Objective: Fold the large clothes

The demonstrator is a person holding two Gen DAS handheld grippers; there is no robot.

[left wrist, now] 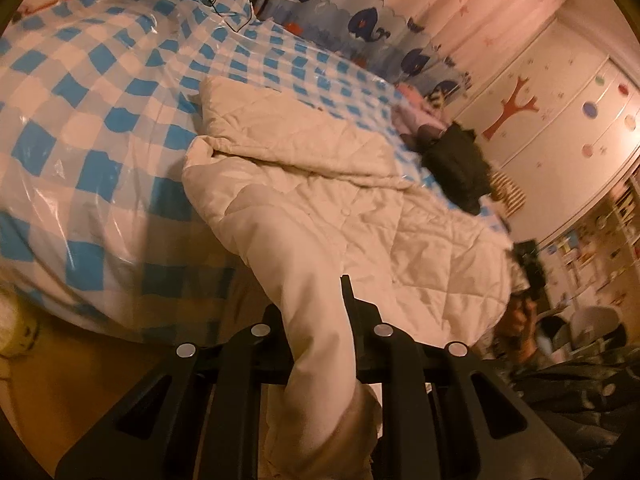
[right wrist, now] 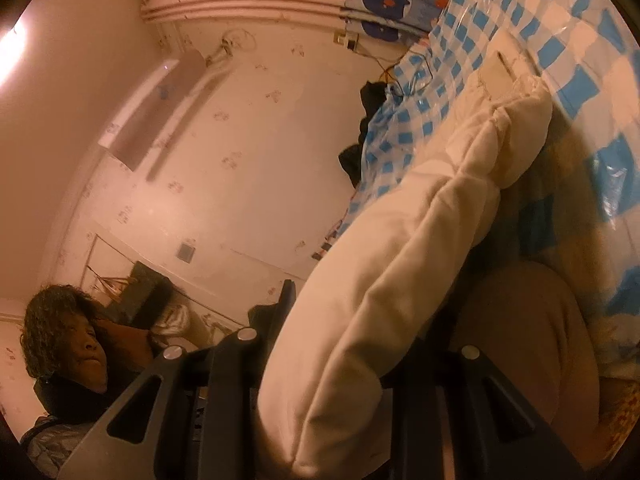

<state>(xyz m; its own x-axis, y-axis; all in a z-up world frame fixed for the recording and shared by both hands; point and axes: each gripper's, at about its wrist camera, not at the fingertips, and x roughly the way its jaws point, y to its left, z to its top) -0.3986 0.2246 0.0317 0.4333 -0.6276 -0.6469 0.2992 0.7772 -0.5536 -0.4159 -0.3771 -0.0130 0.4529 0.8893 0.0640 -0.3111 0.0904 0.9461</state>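
Note:
A cream quilted padded coat [left wrist: 320, 184] lies half folded on the bed, its near part hanging over the bed's edge. My left gripper [left wrist: 316, 312] is shut on a hanging sleeve-like strip of that coat [left wrist: 312, 280], which runs down between the black fingers [left wrist: 347, 292]. In the right wrist view the same cream coat [right wrist: 400, 264] rises as a thick padded fold from the bed to my right gripper [right wrist: 344, 320]. That gripper is shut on the fold, with one black finger [right wrist: 286, 300] showing on the left and the other hidden behind the cloth.
The bed carries a blue-and-white checked cover [left wrist: 92, 92] under clear plastic. Dark clothes [left wrist: 456, 164] and pink items [left wrist: 412, 108] lie at its far end. A whale-print curtain [left wrist: 360, 12] and a wardrobe [left wrist: 560, 112] stand behind. A person [right wrist: 68, 344] is at the lower left.

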